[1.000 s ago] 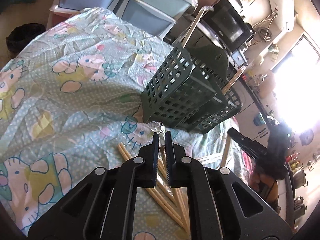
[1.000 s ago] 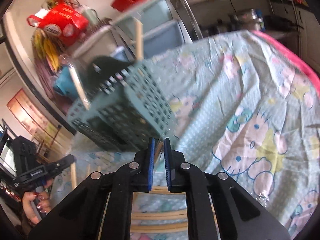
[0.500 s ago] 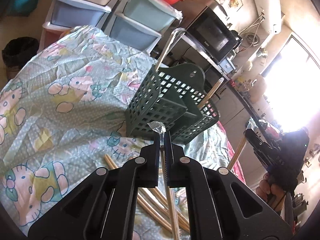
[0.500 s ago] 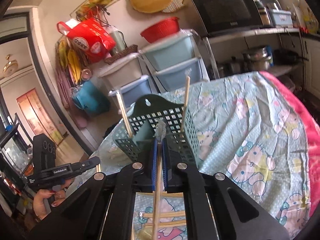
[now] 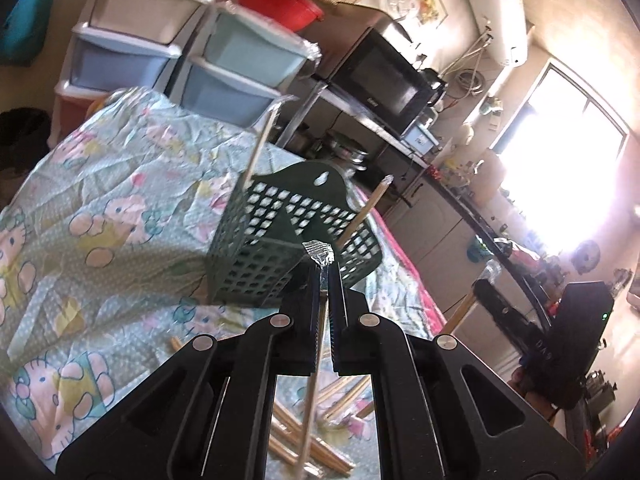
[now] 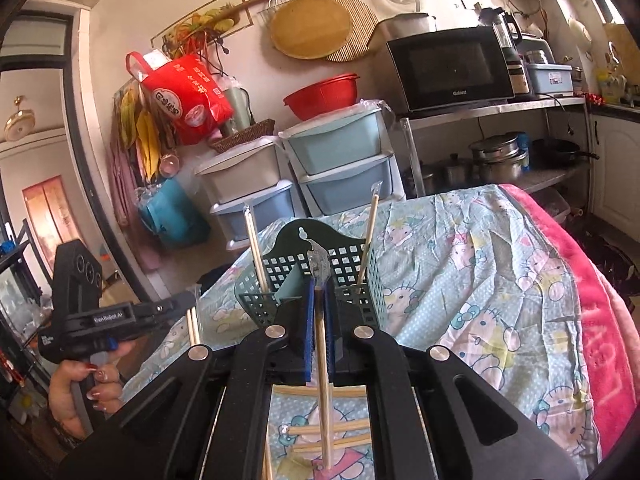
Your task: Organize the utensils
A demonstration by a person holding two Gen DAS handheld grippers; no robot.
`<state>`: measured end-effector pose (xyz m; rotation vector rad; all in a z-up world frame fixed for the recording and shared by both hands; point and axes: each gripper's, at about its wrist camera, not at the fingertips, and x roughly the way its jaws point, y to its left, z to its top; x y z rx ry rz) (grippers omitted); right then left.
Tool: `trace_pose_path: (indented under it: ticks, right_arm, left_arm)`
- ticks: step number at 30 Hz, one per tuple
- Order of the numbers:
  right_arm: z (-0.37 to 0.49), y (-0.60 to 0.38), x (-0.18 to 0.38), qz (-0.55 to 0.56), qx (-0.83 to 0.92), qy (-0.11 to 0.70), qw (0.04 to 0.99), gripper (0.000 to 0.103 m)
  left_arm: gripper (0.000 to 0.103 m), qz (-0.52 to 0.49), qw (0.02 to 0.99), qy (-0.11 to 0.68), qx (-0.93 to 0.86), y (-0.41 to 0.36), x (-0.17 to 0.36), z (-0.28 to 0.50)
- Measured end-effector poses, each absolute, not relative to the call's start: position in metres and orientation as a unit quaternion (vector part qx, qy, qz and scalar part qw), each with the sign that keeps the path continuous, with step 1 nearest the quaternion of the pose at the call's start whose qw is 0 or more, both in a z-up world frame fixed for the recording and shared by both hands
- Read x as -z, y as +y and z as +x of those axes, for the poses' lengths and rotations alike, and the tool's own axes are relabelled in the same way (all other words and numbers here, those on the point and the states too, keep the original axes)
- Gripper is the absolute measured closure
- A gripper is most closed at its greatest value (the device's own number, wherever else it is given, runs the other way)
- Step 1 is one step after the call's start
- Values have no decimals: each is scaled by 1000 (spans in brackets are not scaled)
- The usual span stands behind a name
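Both grippers are clenched on wrapped chopsticks: left gripper (image 5: 325, 280) on its pair (image 5: 310, 400), right gripper (image 6: 318, 296) on its pair (image 6: 322, 360), each just short of the green basket (image 5: 256, 264). Best to tip each pair upright over a compartment before letting go. Only the right view shows the hand (image 6: 76, 396) and both sticks standing in the basket.

Cartoon-print sheet (image 6: 460, 280) under green basket (image 6: 360, 272), loose chopsticks (image 6: 332, 428)
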<state>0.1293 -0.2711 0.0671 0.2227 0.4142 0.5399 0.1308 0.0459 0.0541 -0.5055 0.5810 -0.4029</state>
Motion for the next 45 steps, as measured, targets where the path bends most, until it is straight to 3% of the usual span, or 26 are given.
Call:
trace_pose_path:
  ticks: [45]
  right_arm:
    - [150,-245,-170,82,-305,71,946,98]
  left_arm:
    - [101,-202,940,154,227,7,-172,160]
